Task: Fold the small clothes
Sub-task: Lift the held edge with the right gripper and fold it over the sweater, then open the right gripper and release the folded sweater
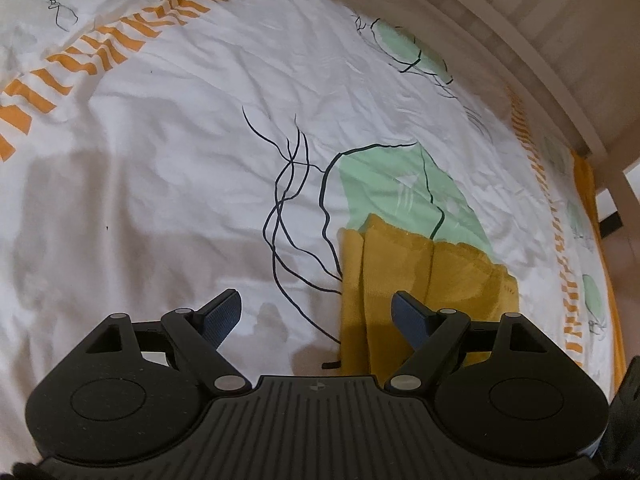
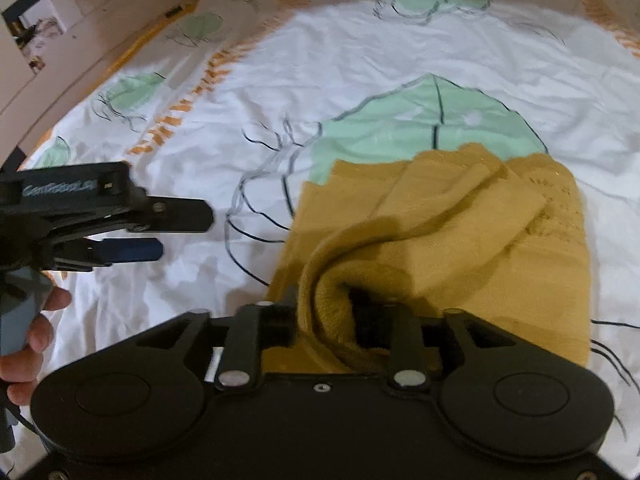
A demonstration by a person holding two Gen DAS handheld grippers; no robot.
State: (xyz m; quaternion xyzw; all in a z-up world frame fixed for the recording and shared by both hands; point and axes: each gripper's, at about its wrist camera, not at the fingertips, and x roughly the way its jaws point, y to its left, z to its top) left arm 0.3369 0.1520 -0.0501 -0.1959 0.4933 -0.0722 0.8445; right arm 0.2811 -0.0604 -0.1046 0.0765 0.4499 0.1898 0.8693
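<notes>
A mustard-yellow knit garment (image 2: 460, 240) lies on the white bed sheet (image 2: 360, 60). In the right wrist view a thick fold of it bulges up between the jaws; my right gripper (image 2: 332, 316) is shut on this fold, its fingertips hidden by the fabric. In the left wrist view the garment (image 1: 424, 272) lies lower right, in long folds. My left gripper (image 1: 318, 314) is open and empty, its right finger above the garment's left part, its left finger over bare sheet. The left gripper also shows at the left of the right wrist view (image 2: 176, 232), held by a hand.
The sheet (image 1: 180, 140) has green leaf prints, black line drawings and orange striped bands. A pale wooden bed frame (image 1: 540, 40) runs along the far right edge, with floor beyond. The person's hand (image 2: 36, 332) is at the lower left.
</notes>
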